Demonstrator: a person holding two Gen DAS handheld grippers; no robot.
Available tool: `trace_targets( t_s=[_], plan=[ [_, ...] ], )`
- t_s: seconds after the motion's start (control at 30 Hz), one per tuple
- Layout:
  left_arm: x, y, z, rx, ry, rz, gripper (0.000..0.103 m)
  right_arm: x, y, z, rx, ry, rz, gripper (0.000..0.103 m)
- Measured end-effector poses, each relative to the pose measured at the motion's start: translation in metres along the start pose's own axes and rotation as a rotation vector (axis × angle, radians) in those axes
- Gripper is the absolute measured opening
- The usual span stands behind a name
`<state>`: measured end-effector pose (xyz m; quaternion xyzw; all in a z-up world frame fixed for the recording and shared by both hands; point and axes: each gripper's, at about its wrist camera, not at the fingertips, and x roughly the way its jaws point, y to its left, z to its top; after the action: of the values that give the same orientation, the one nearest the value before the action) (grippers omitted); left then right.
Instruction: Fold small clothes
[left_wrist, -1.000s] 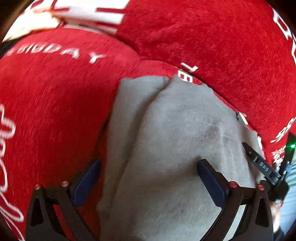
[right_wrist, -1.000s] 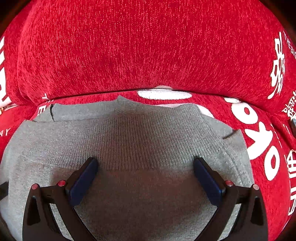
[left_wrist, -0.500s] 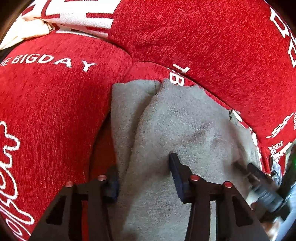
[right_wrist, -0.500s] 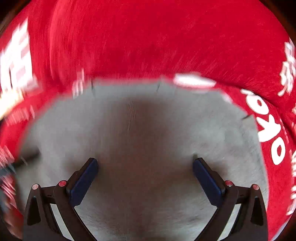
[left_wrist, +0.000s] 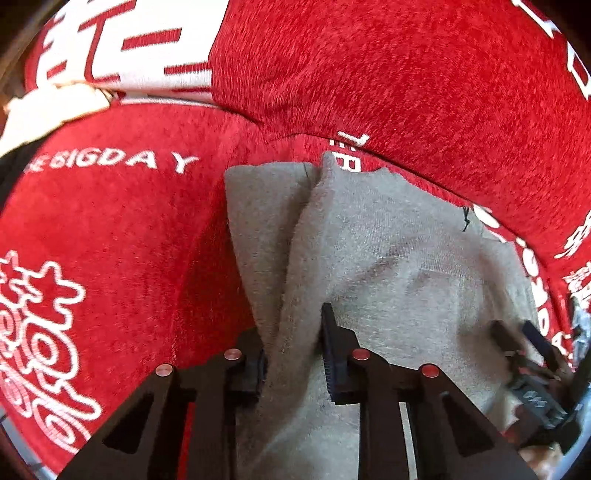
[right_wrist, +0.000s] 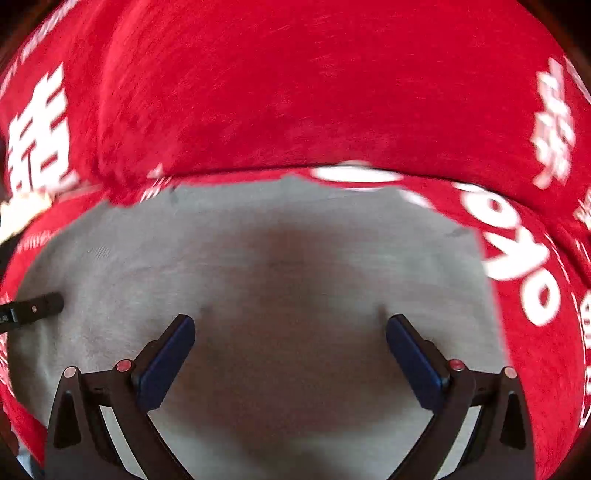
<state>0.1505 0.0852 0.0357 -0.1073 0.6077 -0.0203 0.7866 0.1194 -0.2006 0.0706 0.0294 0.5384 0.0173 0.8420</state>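
Two grippers work over one grey knit garment (left_wrist: 399, 258) that lies on a red printed sofa cover (left_wrist: 110, 229), and I read them from left to right. Starting at the left, my left gripper (left_wrist: 293, 354) has just been closing its jaws and now pinches a raised ridge of the garment's left edge, the fold of cloth standing up between the pads; a second, lower layer of grey shows just beside it on the left. The garment's long axis seems to run away from the jaws toward the sofa back (left_wrist: 406, 74), so I judge the coming fold will carry this pinched edge rightward across the body. Farther right, my right gripper (right_wrist: 290, 350) hangs over the middle of the cloth with its jaws spread wide and nothing between them; the left gripper is plainly the one nearer to useful work. The near hem of the garment is cut off below both views, so I cannot tell how much cloth trails toward me. The right wrist view is smeared by blur, and the garment's neckline and the white lettering are hard to make out there.
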Motion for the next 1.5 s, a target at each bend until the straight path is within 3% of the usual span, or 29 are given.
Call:
trace_targets(
  t_s=[0.17, 0.2, 0.23, 0.33, 0.5, 0.63, 0.83, 0.97, 1.03, 1.1, 1.2, 1.27, 1.33, 1.4, 1.5],
  plan=[
    [-0.012, -0.034, 0.002, 0.016, 0.036, 0.148, 0.021, -0.017, -0.068, -0.010, 0.089, 0.016, 0.009, 0.103],
    [-0.015, -0.039, 0.003, 0.016, 0.039, 0.154, 0.014, -0.021, -0.080, -0.012, 0.087, 0.008, 0.011, 0.103],
    [-0.027, -0.053, 0.004, 0.017, 0.033, 0.117, 0.012, -0.026, -0.090, -0.014, 0.084, -0.002, 0.007, 0.103],
    [-0.055, -0.102, 0.005, 0.083, -0.007, 0.161, 0.012, -0.037, -0.114, -0.019, 0.090, -0.035, 0.005, 0.103],
    [-0.080, -0.198, 0.000, 0.207, -0.049, 0.137, 0.012, -0.049, -0.150, -0.033, 0.142, -0.076, 0.023, 0.103],
    [-0.044, -0.279, -0.017, 0.285, -0.006, 0.133, 0.012, -0.051, -0.182, -0.046, 0.218, -0.084, 0.039, 0.103],
    [0.041, -0.335, -0.057, 0.312, 0.071, 0.202, 0.012, -0.045, -0.217, -0.071, 0.276, -0.055, 0.029, 0.103],
    [0.041, -0.351, -0.071, 0.401, -0.019, 0.263, 0.017, -0.044, -0.223, -0.082, 0.268, -0.061, 0.025, 0.103],
    [0.035, -0.353, -0.073, 0.422, 0.009, 0.212, 0.054, -0.044, -0.222, -0.082, 0.269, -0.057, 0.029, 0.103],
    [0.023, -0.352, -0.071, 0.412, 0.031, 0.132, 0.077, -0.046, -0.219, -0.081, 0.268, -0.060, 0.059, 0.103],
    [-0.016, -0.341, -0.069, 0.397, 0.010, 0.016, 0.081, -0.055, -0.215, -0.081, 0.256, -0.070, 0.069, 0.103],
    [-0.052, -0.318, -0.066, 0.378, -0.009, -0.129, 0.081, -0.062, -0.215, -0.080, 0.253, -0.083, 0.081, 0.103],
    [-0.075, -0.292, -0.062, 0.343, -0.047, -0.219, 0.081, -0.067, -0.216, -0.076, 0.265, -0.098, 0.108, 0.103],
    [-0.088, -0.264, -0.056, 0.287, -0.100, -0.235, 0.081, -0.072, -0.217, -0.069, 0.290, -0.117, 0.172, 0.103],
    [-0.081, -0.226, -0.052, 0.235, -0.122, -0.150, 0.081, -0.072, -0.209, -0.053, 0.304, -0.126, 0.291, 0.103]
  ],
)
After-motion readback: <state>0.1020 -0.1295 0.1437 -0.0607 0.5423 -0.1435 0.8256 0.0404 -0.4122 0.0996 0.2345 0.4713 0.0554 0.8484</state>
